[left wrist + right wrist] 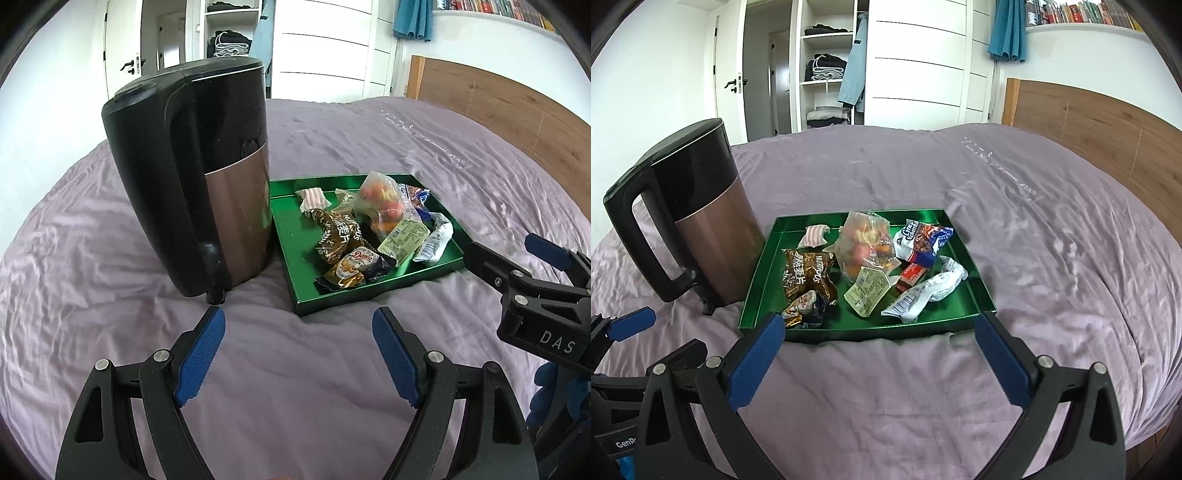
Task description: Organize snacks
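Nearest, the left claw (299,354) and right claw (881,360) both stand apart and empty over bare purple bed (886,398), with open sheet on every side but toward the kettle. Just past the right claw's tips lies one green tray (759,280), its long axis running left to right in the right wrist view, holding about nine wrapped snacks (866,245) heaped together. One black-and-copper kettle (701,225) stands upright just beside the tray's left edge, handle toward the claws.
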